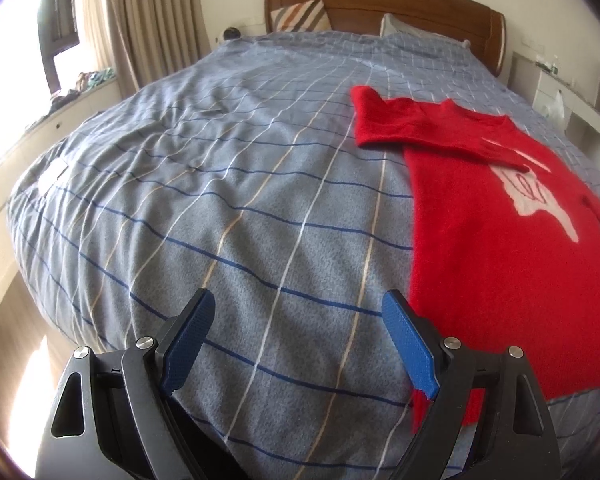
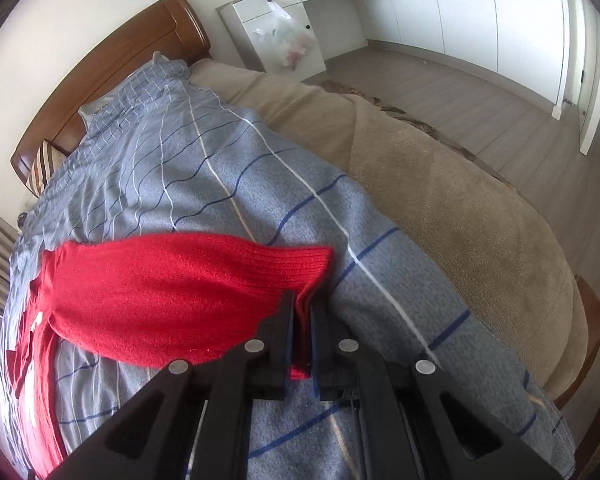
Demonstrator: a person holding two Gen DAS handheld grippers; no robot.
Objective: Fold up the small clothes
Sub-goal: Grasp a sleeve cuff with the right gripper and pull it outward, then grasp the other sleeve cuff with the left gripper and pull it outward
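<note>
A clear plastic bag (image 2: 288, 44) hangs on the white cabinet (image 2: 278, 36); something is inside it, but it is too blurry to tell what. The red sweater (image 1: 500, 208) lies on the blue checked blanket (image 1: 220, 200), to the right of the left tongs (image 1: 298, 304), which are wide open and hold nothing. The right tongs (image 2: 302, 300) are closed on the sweater's sleeve (image 2: 188, 280) at its cuff.
</note>
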